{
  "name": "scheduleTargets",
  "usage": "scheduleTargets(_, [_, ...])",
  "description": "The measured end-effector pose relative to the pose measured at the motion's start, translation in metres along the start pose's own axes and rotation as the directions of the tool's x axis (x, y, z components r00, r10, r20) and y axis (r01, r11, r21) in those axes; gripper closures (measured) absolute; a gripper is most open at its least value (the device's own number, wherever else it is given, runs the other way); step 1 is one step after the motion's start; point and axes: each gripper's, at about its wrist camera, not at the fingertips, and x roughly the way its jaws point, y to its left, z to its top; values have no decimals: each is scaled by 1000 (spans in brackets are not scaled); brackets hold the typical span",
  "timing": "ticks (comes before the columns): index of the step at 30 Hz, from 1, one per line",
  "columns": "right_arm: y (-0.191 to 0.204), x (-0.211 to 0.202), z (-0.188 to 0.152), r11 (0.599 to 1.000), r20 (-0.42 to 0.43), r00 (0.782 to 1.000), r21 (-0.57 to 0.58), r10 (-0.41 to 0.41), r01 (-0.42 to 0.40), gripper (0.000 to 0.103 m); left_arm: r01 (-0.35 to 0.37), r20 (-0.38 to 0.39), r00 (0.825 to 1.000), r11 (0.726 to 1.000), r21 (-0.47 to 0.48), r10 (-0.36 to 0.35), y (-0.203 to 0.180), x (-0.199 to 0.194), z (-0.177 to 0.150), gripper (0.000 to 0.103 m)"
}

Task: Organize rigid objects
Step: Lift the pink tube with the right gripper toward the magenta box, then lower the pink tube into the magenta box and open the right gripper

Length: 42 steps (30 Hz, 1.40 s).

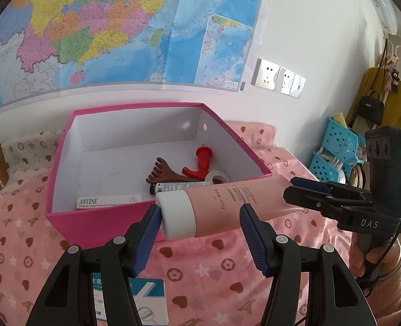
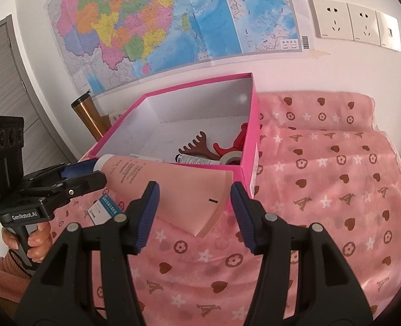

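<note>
A pink tube (image 1: 222, 203) with a white cap hangs level in the air just in front of the pink box (image 1: 151, 106). My right gripper (image 2: 194, 190) is shut on the tube's flat crimped tail (image 2: 200, 203), its pads against both edges; it also shows from the side as the right gripper (image 1: 295, 190). My left gripper (image 1: 200, 209) stands open, with the cap (image 1: 176, 214) lying across its tips and touching the left pad. In the right wrist view the left gripper (image 2: 97, 175) sits at the cap end. The box (image 2: 200, 78) is open-topped.
Inside the box lie a brown foot-shaped massager (image 1: 165, 172), a red plastic piece (image 1: 200, 160), a tape roll (image 1: 216, 176), a small tube (image 1: 170, 187) and a carton (image 1: 108, 199). A blue-and-white carton (image 2: 103, 209) lies on the pink bedspread (image 2: 322, 190). Blue baskets (image 1: 333, 146) stand at the right.
</note>
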Motion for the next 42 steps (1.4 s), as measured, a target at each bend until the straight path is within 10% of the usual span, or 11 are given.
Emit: scheduleTargets(42, [-12, 23, 41, 1000, 21, 1000, -10, 6, -6, 46, -35, -8, 999, 999, -27, 35, 16, 31, 27, 43])
